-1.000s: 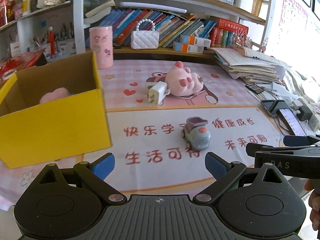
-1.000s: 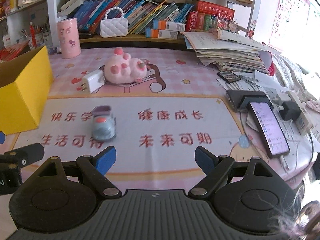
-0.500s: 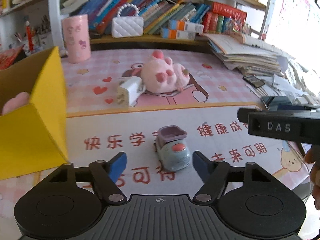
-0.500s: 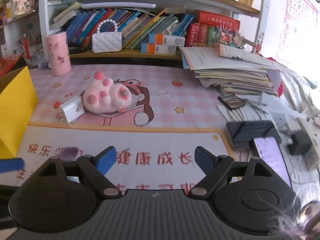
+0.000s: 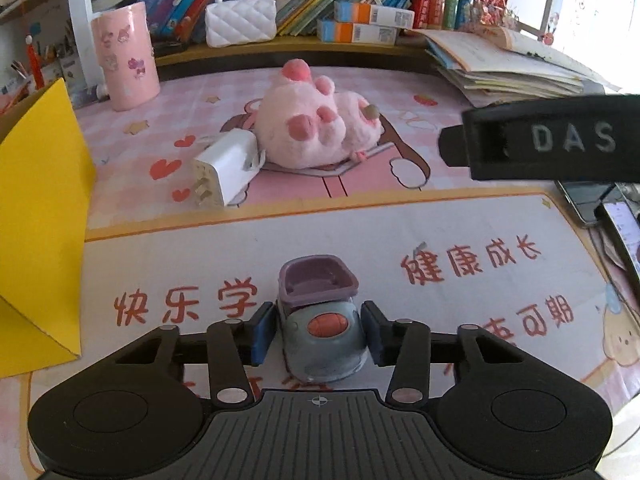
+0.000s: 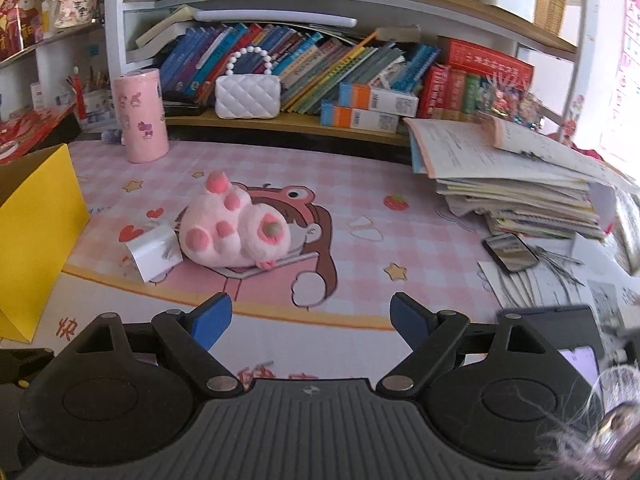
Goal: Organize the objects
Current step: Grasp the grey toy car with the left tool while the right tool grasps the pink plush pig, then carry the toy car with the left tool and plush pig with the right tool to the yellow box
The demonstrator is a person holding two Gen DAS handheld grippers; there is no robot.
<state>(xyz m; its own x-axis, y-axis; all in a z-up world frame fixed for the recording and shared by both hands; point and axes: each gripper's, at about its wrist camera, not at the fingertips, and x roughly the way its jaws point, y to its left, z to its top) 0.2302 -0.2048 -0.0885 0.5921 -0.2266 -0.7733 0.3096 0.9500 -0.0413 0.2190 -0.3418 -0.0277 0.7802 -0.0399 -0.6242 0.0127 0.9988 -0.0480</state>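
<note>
A small grey-blue toy car (image 5: 322, 326) with a purple top sits on the desk mat between the two pads of my left gripper (image 5: 318, 334); the pads are close against its sides. A pink plush toy (image 5: 316, 128) (image 6: 234, 230) and a white charger plug (image 5: 224, 166) (image 6: 154, 254) lie farther back. A yellow cardboard box (image 5: 40, 216) (image 6: 36, 232) stands at the left. My right gripper (image 6: 310, 318) is open and empty, above the mat, facing the plush.
A pink cylinder holder (image 5: 124, 56) and white quilted purse (image 5: 240, 20) stand at the back by the bookshelf. A pile of papers and books (image 6: 516, 176) and phones (image 6: 510, 252) lie on the right. The right gripper's body (image 5: 548, 140) crosses the left view's right side.
My left gripper moved forward to the toy car and narrowed its jaws around it. My right gripper rose and moved forward toward the plush.
</note>
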